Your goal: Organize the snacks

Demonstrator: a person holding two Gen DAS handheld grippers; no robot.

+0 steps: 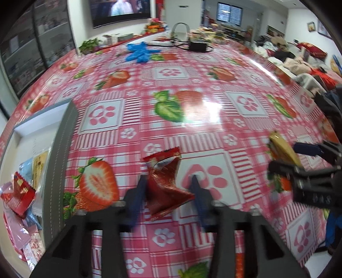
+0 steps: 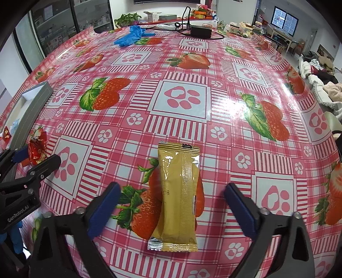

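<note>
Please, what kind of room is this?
Probably a shared living or activity room: a big table under a strawberry tablecloth, a wall television, glass-door cabinets and piled blankets.

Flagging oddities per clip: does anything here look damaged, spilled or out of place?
Nothing spilled. The red snack packet between the left gripper fingers looks crumpled and twisted. The gold packet lies flat and intact between the open right gripper fingers. A pair of blue gloves and a black power adapter sit among the snacks' table space.
</note>
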